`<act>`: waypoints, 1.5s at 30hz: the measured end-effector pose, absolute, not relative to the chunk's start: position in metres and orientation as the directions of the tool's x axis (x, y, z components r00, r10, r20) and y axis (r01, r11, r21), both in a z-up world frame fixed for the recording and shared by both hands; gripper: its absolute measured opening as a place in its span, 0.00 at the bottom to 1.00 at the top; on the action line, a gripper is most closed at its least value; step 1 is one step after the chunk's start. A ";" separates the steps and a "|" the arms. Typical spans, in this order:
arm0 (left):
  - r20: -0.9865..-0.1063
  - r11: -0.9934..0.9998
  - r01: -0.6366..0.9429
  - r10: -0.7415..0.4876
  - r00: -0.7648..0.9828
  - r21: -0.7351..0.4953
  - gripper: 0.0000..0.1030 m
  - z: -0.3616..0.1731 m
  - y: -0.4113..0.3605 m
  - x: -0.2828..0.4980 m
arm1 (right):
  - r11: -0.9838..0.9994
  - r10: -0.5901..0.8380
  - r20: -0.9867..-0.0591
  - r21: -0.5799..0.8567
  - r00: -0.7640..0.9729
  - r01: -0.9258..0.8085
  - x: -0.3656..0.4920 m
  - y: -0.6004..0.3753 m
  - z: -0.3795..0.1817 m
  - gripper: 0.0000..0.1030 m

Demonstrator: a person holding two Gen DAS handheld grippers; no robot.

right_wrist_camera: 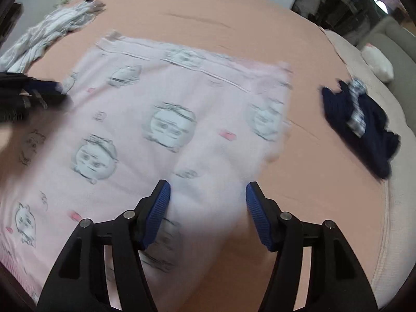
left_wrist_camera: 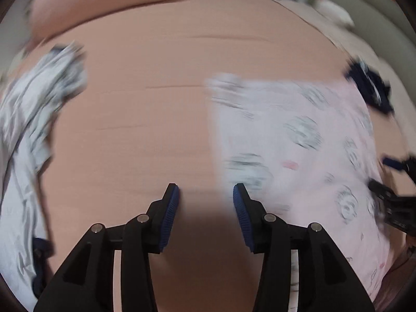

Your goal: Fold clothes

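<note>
A pale pink garment (right_wrist_camera: 161,98) printed with cartoon faces lies spread flat on a peach bed sheet (right_wrist_camera: 325,182). My right gripper (right_wrist_camera: 207,189) hovers open over its near right corner, with blurred pink cloth under the gap; the pads do not visibly press on it. In the left wrist view the same pink garment (left_wrist_camera: 299,143) lies to the right. My left gripper (left_wrist_camera: 205,189) is open above bare sheet (left_wrist_camera: 156,65) at the garment's left edge, with nothing between its fingers. Each gripper shows at the other view's edge: the right gripper (left_wrist_camera: 390,208), the left gripper (right_wrist_camera: 46,91).
A crumpled grey-white garment (left_wrist_camera: 33,104) lies at the left of the bed, seen far left as grey-white garment (right_wrist_camera: 52,33). A navy garment (right_wrist_camera: 361,124) with a plaid strip lies at the right near the bed's edge. A peach pillow (left_wrist_camera: 104,5) sits at the head.
</note>
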State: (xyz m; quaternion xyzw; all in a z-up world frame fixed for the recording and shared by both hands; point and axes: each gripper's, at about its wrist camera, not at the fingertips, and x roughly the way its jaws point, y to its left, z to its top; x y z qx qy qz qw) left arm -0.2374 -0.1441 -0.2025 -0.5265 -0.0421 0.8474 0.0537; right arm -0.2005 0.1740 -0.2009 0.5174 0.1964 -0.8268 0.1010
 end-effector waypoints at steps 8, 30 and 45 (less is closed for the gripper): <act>-0.843 -0.936 -0.304 0.304 -0.443 -0.177 0.44 -0.196 -0.091 -0.273 | -0.949 -0.107 -0.872 -0.054 -0.478 0.312 -0.243 0.189 -0.164 0.58; -0.902 -0.991 -0.112 0.117 -0.416 -0.076 0.44 -0.185 -0.168 -0.286 | -0.908 0.066 -0.858 -0.263 -0.509 0.327 -0.287 0.193 -0.193 0.63; -0.927 -1.000 -0.003 -0.016 -0.375 0.019 0.45 -0.176 -0.126 -0.125 | -0.899 -0.139 -0.909 -0.050 -0.393 0.434 -0.110 0.153 -0.211 0.63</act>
